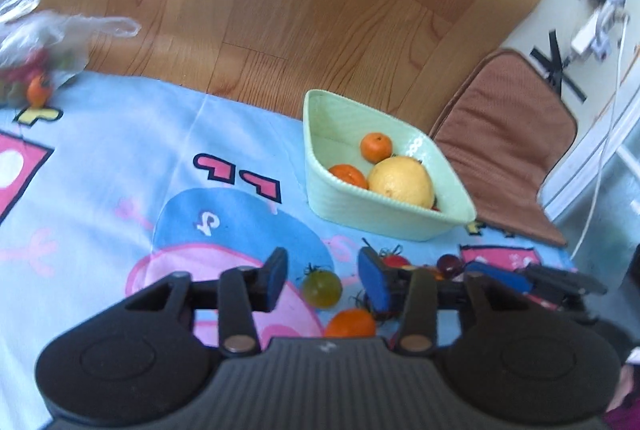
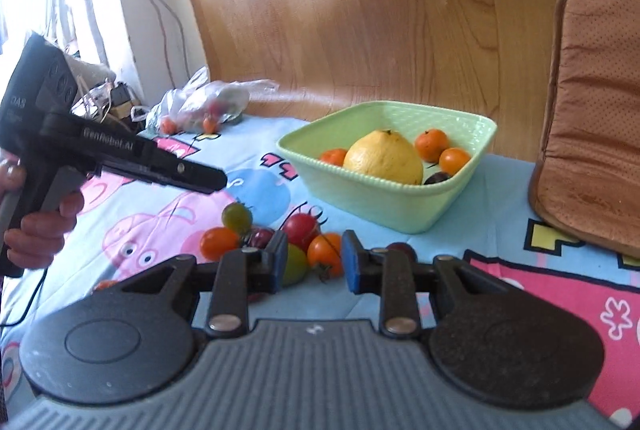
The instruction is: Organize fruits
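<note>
Tomatoes [image 2: 300,226], loose cluster on the blue cartoon cloth [image 2: 500,214], near side of the table, in front of the green basket [image 2: 400,206] holding a big yellow citrus [image 2: 384,158] and oranges. Right tool [image 2: 314,262] wide, empty, just behind cluster. Left tool [image 1: 322,280] wide, empty, over a green tomato [image 1: 322,288]. Plastic bag [image 2: 200,102] far left.

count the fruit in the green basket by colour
In the green basket, from the right wrist view:
orange fruits: 3
large yellow fruit: 1
dark purple fruit, partly hidden: 1
Total: 5 visible; more could lie behind the yellow one.
</note>
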{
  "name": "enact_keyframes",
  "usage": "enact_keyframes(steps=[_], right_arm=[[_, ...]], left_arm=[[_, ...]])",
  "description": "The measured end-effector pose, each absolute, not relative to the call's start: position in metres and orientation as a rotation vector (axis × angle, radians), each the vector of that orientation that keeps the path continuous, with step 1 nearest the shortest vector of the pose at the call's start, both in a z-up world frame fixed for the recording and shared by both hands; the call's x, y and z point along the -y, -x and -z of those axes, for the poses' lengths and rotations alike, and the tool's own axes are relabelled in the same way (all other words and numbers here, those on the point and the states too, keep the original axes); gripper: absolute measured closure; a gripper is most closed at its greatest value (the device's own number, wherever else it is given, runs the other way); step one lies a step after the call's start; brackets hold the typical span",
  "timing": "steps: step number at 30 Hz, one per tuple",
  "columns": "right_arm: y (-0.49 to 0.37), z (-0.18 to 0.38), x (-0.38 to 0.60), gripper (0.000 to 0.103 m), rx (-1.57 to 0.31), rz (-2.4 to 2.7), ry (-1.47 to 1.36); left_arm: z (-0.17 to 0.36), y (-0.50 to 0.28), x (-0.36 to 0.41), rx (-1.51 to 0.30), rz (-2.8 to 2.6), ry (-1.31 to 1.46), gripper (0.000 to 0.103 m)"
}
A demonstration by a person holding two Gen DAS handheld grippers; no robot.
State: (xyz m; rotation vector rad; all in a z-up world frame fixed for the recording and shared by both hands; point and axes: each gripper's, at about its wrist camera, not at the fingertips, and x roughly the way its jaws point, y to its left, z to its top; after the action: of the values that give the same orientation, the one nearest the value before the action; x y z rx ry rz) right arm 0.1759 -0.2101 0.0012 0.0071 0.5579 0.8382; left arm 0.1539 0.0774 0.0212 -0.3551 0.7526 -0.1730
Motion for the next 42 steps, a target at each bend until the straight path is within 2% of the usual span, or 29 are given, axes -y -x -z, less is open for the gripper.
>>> enact_keyframes(steps=[5, 6, 7, 12, 15, 19, 20, 21, 24, 26, 30, 34, 36, 38, 42], right_arm=[[-0.178, 0.001, 0.214, 0.07, -0.552, -0.827, -0.027], [-0.179, 0.002, 0.215, 0.07, -0.552, -0.825, -0.029], [-0.18, 0.003, 0.216, 0.07, -0.554, -0.823, -0.035], [-0.183, 0.004, 0.223, 0.07, -0.546, -0.812, -0.07], [-0.182, 0.003, 0.227, 0.07, -0.523, -0.801, -0.08], [-0.185, 0.005, 0.229, 0.07, -0.523, -0.792, -0.084], [-0.185, 0.006, 0.229, 0.07, -0.524, -0.79, -0.079], [-0.186, 0.006, 0.229, 0.07, -0.523, -0.787, -0.073], [-0.185, 0.006, 0.23, 0.07, -0.512, -0.786, -0.063], [-0.185, 0.006, 0.231, 0.07, -0.51, -0.792, -0.066], [-0.186, 0.006, 0.231, 0.07, -0.519, -0.796, -0.066], [-0.186, 0.005, 0.23, 0.071, -0.544, -0.83, -0.086], [-0.182, 0.003, 0.229, 0.072, -0.544, -0.858, -0.083], [-0.178, 0.0, 0.227, 0.077, -0.548, -0.884, -0.075], [-0.18, 0.001, 0.221, 0.077, -0.611, -0.893, -0.075]], left_arm=[[-0.005, -0.158, -0.06, -0.829, 0.153, 0.264, 0.062], [-0.004, -0.156, -0.058, -0.816, 0.161, 0.253, 0.077], [-0.005, -0.156, -0.058, -0.815, 0.189, 0.268, 0.078], [-0.04, -0.177, -0.056, -0.72, 0.149, 0.235, 0.078], [-0.059, -0.209, -0.053, -0.678, 0.161, 0.239, 0.077], [-0.052, -0.259, -0.04, -0.726, 0.14, 0.195, 0.076], [-0.047, -0.269, -0.035, -0.74, 0.119, 0.173, 0.073], [-0.043, -0.278, -0.032, -0.757, 0.095, 0.157, 0.065], [-0.039, -0.284, -0.027, -0.766, 0.083, 0.158, 0.056], [-0.043, -0.276, -0.028, -0.746, 0.09, 0.169, 0.052], [-0.055, -0.245, -0.041, -0.706, 0.119, 0.188, 0.051], [-0.054, -0.194, -0.052, -0.706, 0.163, 0.23, 0.052], [-0.05, -0.164, -0.052, -0.718, 0.185, 0.237, 0.055], [-0.046, -0.134, -0.044, -0.714, 0.215, 0.208, 0.055], [-0.037, -0.095, -0.004, -0.707, 0.221, -0.001, 0.055]])
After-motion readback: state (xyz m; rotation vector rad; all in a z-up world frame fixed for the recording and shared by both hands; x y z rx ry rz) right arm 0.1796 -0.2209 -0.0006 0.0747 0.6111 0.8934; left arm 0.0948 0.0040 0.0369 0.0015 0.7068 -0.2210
